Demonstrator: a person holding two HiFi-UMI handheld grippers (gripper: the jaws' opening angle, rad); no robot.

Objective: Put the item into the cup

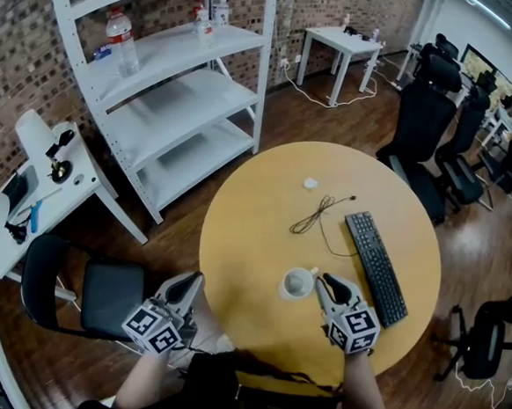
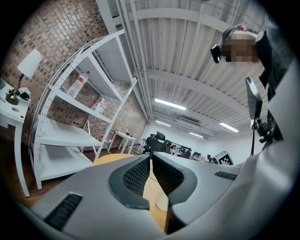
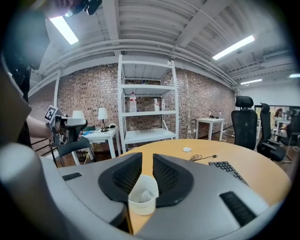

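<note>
The person is holding the right gripper [image 1: 321,282] just beside the cup [image 1: 297,284], on the side facing the keyboard [image 1: 375,266]. Its jaws are standing a narrow slit apart and pinching nothing. In the right gripper view the cup is showing through the lower, wider part of that slit, so the gripper is probably hanging a little above and behind the cup rather than around it. A pale lump [image 3: 143,193] is lying inside the cup. It is too small to name, but I judge it is likely the item, which would explain slack, empty jaws so close by. The left gripper [image 1: 195,281] is idling well apart from the cup, out at the edge of the table [image 1: 255,217] on the opposite side. Its jaws are pressing together at the tips on nothing, seemingly parked because this job is needing one tool only. A small white object [image 1: 310,183] is resting well beyond the cup, past the cable [image 1: 312,214]. If that is the item instead, it is lying well apart from both grippers.
</note>
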